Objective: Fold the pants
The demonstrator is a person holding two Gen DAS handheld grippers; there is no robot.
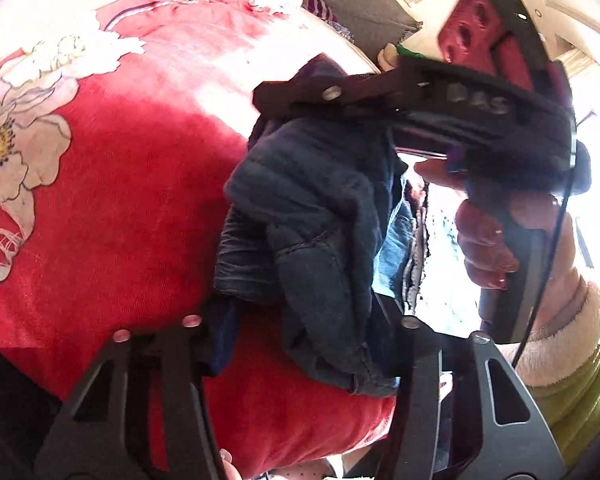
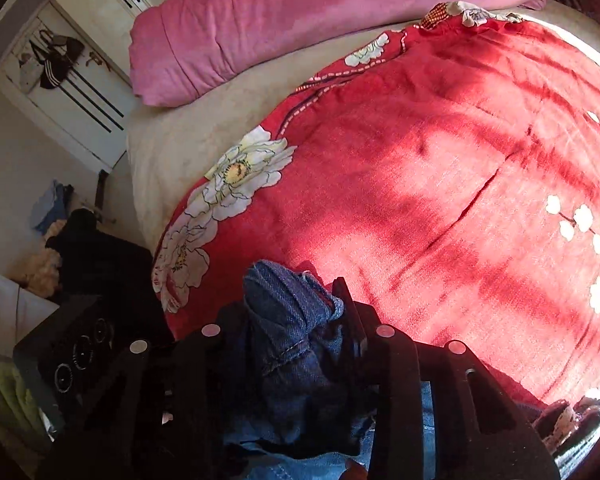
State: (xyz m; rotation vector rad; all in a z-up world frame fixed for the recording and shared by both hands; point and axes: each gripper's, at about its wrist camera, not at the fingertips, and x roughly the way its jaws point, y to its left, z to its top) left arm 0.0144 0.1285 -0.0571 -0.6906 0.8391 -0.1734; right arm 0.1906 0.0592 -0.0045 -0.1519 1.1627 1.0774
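The pants [image 1: 312,216] are dark blue jeans, bunched and hanging above the red flowered bedspread [image 1: 112,184]. My left gripper [image 1: 300,332] is shut on a lower fold of the denim. My right gripper [image 1: 300,96] shows in the left wrist view, above and to the right, held by a hand, its fingers clamped on the upper part of the jeans. In the right wrist view the right gripper [image 2: 296,320] is shut on a bunch of the jeans [image 2: 292,344] above the bedspread [image 2: 440,200].
A pink pillow [image 2: 300,16] lies at the head of the bed on a beige sheet [image 2: 180,140]. A white wardrobe [image 2: 72,92] and a pile of clothes [image 2: 72,248] stand beside the bed. Bright window light is at the right.
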